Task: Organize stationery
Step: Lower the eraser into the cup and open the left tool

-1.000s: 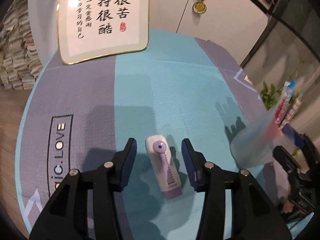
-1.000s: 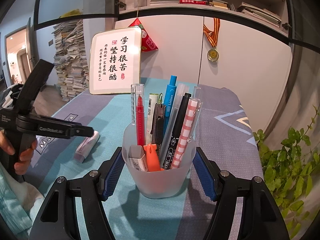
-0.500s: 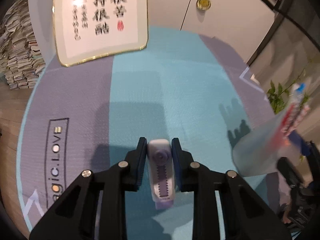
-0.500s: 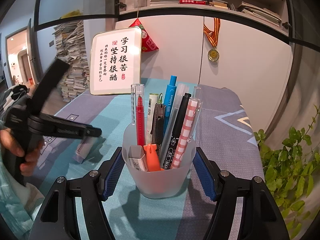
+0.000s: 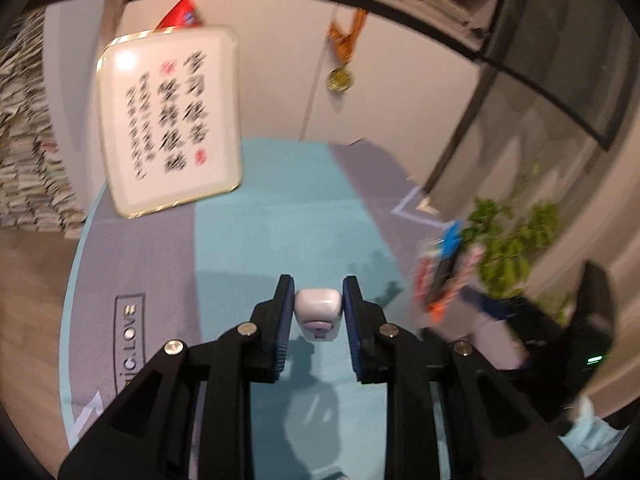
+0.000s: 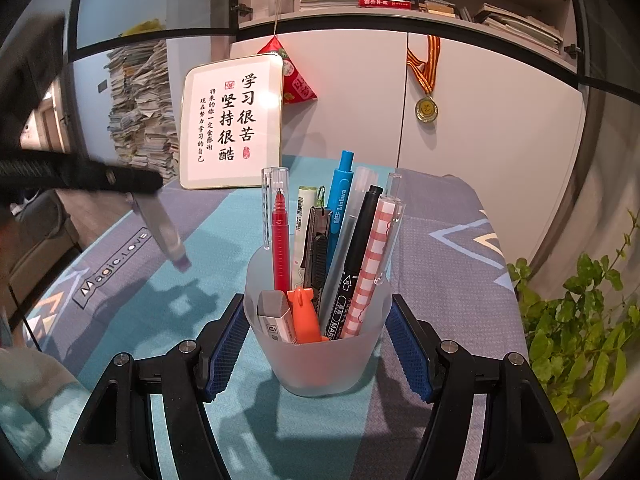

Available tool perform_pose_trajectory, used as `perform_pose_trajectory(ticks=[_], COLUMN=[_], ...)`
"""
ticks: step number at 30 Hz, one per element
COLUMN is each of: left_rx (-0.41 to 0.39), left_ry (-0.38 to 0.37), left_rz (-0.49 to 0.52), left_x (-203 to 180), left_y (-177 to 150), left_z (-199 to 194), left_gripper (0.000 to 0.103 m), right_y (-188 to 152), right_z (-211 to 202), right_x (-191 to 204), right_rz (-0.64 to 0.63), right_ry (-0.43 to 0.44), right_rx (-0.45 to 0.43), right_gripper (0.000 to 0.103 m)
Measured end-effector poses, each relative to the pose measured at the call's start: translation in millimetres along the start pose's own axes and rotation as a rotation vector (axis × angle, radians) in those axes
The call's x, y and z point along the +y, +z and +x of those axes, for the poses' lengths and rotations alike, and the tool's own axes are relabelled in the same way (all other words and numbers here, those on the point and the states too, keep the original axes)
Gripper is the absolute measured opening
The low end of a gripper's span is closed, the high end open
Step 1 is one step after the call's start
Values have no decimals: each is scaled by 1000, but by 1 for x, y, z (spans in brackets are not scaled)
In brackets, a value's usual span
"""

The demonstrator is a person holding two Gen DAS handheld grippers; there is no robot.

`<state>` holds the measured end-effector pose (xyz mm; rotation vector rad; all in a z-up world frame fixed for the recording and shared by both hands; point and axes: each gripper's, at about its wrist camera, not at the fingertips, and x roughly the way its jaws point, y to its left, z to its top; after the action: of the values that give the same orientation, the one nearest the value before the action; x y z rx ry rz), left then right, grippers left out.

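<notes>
My left gripper (image 5: 318, 292) is shut on a white and purple stick (image 5: 319, 312) and holds it in the air above the table. In the right wrist view the stick (image 6: 166, 232) hangs slanted from the left gripper (image 6: 136, 181), purple end down, to the left of the cup. My right gripper (image 6: 316, 308) is shut on a frosted plastic cup (image 6: 320, 360) that stands on the tablecloth. Both blue pads (image 6: 224, 344) press on its sides. The cup holds several pens, a cutter, an eraser and an orange piece. In the left wrist view the cup (image 5: 440, 280) shows blurred at the right.
A teal and grey tablecloth (image 6: 440, 264) covers the table. A framed calligraphy sign (image 6: 230, 128) stands at the back against white cabinet doors, with a medal (image 6: 426, 108) hanging there. A green plant (image 6: 576, 328) is off the right edge. Paper stacks (image 6: 140, 108) rise at the far left.
The left gripper shut on the stick as it lay on the cloth, then lifted it clear of the table. The right gripper and the cup have not moved.
</notes>
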<state>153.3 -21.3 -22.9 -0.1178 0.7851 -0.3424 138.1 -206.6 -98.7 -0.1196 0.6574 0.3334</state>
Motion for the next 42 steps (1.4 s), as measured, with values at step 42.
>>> perform_pose_trajectory(ticks=[42], left_rx=[103], left_ry=[-245], left_rz=[98], left_x=[-73], left_y=[3], left_z=[33], left_gripper=[23], right_y=[-3], right_z=[-3], right_x=[-4], right_rz=[23], right_ry=[15], right_rx=[-7], right_gripper=[70])
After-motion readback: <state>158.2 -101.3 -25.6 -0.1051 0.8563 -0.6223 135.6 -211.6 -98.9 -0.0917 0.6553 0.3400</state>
